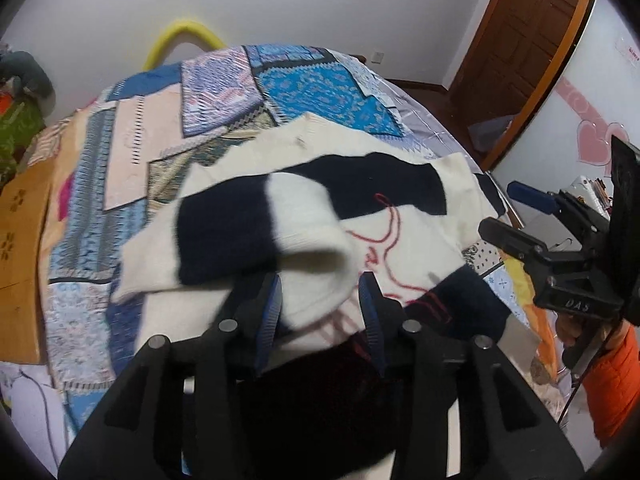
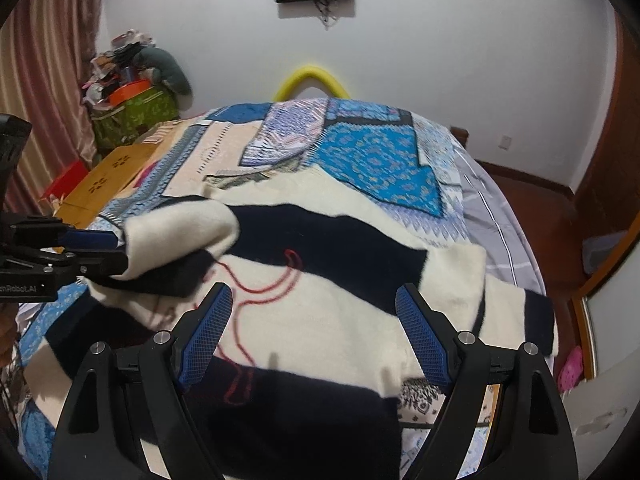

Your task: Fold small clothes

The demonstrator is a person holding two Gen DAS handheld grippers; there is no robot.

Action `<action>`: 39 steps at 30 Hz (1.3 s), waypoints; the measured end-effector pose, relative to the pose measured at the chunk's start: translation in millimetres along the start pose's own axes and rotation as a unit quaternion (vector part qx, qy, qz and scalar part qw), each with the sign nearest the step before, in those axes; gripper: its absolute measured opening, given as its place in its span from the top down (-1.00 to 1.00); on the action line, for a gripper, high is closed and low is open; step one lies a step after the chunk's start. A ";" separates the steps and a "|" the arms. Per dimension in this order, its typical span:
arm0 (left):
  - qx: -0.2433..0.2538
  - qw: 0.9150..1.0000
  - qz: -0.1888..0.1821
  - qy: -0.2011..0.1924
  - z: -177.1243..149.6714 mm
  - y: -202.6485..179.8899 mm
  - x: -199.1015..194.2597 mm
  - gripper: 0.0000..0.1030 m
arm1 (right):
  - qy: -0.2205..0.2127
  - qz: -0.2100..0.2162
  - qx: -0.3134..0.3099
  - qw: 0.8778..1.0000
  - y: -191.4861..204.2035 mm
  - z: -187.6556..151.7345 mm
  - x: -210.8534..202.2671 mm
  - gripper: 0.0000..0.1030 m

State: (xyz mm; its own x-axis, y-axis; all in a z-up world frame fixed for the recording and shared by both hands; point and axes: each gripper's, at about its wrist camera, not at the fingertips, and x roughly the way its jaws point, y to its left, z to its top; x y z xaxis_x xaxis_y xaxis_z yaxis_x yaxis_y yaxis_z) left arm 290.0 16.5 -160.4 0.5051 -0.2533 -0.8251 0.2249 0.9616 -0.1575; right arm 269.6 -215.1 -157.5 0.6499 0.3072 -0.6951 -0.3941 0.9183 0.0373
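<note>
A small cream and navy striped sweater [image 2: 340, 292] with red stitching lies on the patchwork bedspread [image 2: 372, 152]. My left gripper [image 1: 320, 308] is shut on the cream cuff of a sleeve [image 1: 304, 232] and holds it lifted over the sweater body; it also shows at the left of the right wrist view [image 2: 116, 256]. My right gripper [image 2: 314, 332] is open and empty, hovering above the sweater's middle. It also shows at the right edge of the left wrist view [image 1: 520, 216].
A wooden board [image 2: 104, 180] lies on the bed's left side. A green bag with clutter [image 2: 132, 112] stands in the far left corner. A yellow arch [image 2: 312, 80] rises behind the bed. A wooden door [image 1: 520, 40] is at right.
</note>
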 end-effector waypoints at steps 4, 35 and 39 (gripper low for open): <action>-0.020 0.999 0.028 -0.019 -6.2 27.2 -24.2 0.20 | -0.006 0.016 -0.020 1.000 19.7 9.3 -0.4 -0.58; -0.078 0.990 0.089 0.071 -56.7 110.2 55.0 0.00 | 0.072 0.068 -0.057 0.993 108.4 28.8 90.9 0.56; -0.077 0.990 0.097 0.072 -59.6 108.7 57.2 -0.07 | 0.055 0.063 -0.057 0.995 107.3 29.4 84.0 0.68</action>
State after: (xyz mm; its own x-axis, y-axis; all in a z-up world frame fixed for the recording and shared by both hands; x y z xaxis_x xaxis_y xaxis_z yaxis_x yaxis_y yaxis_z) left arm 293.7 112.8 -257.0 0.4002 -0.0560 -0.9147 0.0007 0.9981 -0.0608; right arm 301.0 -83.5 -190.8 0.5192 0.3827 -0.7641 -0.5422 0.8387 0.0516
